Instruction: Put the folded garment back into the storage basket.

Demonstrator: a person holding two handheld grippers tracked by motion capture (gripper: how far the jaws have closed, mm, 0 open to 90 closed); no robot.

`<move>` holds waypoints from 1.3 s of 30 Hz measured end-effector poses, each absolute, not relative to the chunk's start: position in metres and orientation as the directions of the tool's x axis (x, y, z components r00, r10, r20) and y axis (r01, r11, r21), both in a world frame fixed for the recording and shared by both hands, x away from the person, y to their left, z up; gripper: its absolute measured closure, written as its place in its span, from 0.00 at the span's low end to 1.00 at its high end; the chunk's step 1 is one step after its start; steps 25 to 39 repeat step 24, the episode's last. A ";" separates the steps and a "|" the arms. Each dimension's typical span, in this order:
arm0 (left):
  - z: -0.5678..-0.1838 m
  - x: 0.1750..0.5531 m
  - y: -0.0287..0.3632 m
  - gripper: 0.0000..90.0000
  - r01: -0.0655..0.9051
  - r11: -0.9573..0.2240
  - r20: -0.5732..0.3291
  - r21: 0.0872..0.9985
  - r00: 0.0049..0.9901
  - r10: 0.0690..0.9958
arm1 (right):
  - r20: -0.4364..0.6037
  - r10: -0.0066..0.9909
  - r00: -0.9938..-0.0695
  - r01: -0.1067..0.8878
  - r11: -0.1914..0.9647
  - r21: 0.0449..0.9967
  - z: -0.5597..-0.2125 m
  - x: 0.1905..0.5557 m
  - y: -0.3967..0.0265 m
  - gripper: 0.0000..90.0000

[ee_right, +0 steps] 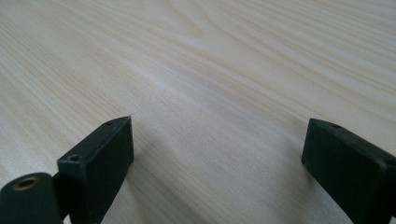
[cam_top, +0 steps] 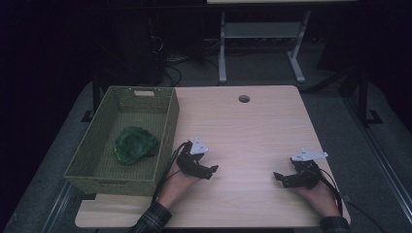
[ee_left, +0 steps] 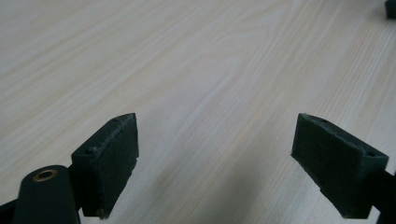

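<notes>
A green woven basket (cam_top: 165, 124) stands on the left part of the light wooden table (cam_top: 252, 131). Inside it lies a crumpled green cloth (cam_top: 134, 144). My left gripper (cam_top: 213, 171) rests low over the table just right of the basket, jaws pointing right. In the left gripper view it (ee_left: 215, 161) is open, with bare wood between the pads. My right gripper (cam_top: 277, 177) sits near the table's right front, jaws pointing left toward the other one. The right gripper view shows it (ee_right: 217, 165) open too, nothing between its jaws.
A round cable hole (cam_top: 244, 98) sits near the table's far edge. Beyond the table stand a white desk frame (cam_top: 260, 43) and cables on a dark floor. A dark corner of the other gripper (ee_left: 390, 8) shows at the top right of the left gripper view.
</notes>
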State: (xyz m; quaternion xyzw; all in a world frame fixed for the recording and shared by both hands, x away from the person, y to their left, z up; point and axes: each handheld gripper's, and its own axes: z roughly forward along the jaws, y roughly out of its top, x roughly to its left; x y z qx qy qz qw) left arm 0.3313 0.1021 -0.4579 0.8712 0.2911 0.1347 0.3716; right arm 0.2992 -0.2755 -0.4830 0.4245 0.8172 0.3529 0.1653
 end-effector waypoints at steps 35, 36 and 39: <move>-0.478 0.331 0.108 0.14 0.424 -0.551 0.006 0.718 0.789 0.615 | 0.028 0.815 -0.579 0.579 0.387 0.717 -0.483 0.298 -0.276 0.10; -0.478 0.331 0.108 0.14 0.424 -0.551 0.006 0.718 0.789 0.615 | 0.028 0.815 -0.579 0.579 0.387 0.717 -0.483 0.298 -0.276 0.10; -0.478 0.331 0.108 0.14 0.424 -0.551 0.006 0.718 0.789 0.615 | 0.028 0.815 -0.579 0.579 0.387 0.717 -0.483 0.298 -0.276 0.10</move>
